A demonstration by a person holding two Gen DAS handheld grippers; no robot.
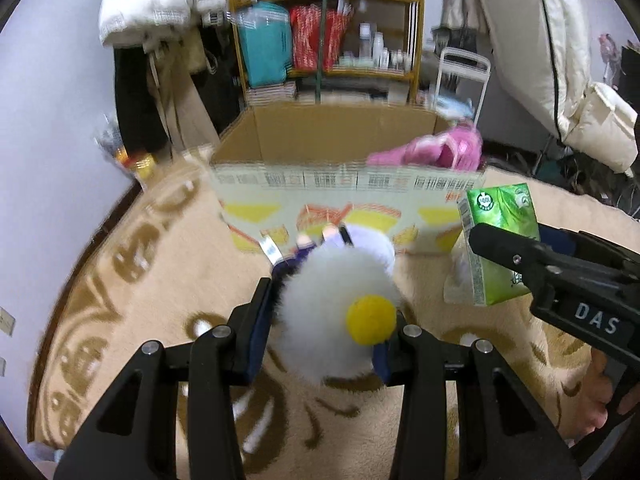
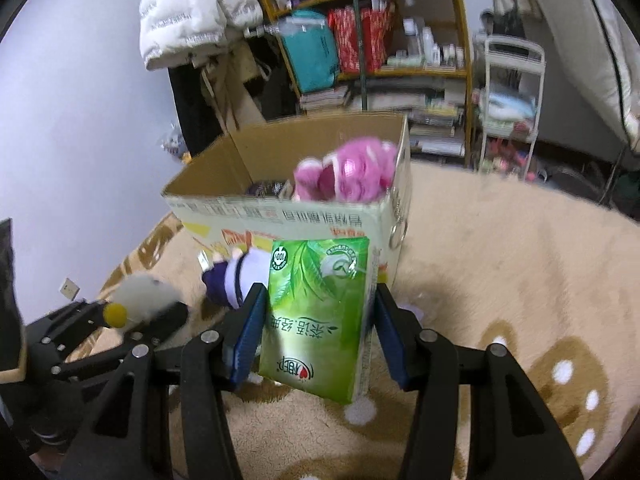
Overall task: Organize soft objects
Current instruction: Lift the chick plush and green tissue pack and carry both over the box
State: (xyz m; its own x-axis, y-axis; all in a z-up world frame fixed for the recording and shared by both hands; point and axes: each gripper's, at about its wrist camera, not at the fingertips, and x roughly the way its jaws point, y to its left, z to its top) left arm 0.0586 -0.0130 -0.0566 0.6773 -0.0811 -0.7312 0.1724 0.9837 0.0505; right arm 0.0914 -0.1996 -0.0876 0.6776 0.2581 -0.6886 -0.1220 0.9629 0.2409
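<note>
My left gripper (image 1: 328, 312) is shut on a white fluffy plush doll (image 1: 332, 312) with a yellow pompom and purple clothes, held above the carpet in front of the cardboard box (image 1: 328, 188). It also shows in the right wrist view (image 2: 144, 296). My right gripper (image 2: 320, 312) is shut on a green tissue pack (image 2: 316, 312), close to the box's front wall (image 2: 280, 216). The pack shows at the right of the left wrist view (image 1: 500, 240). A pink plush (image 2: 348, 176) lies inside the box at its right end.
The box stands on a beige patterned carpet (image 2: 500, 280). Behind it are a wooden shelf (image 1: 328, 32) full of items, hanging coats (image 1: 152, 0) at the left, a white trolley rack (image 2: 508, 112) and a mattress (image 1: 540, 40) at the right.
</note>
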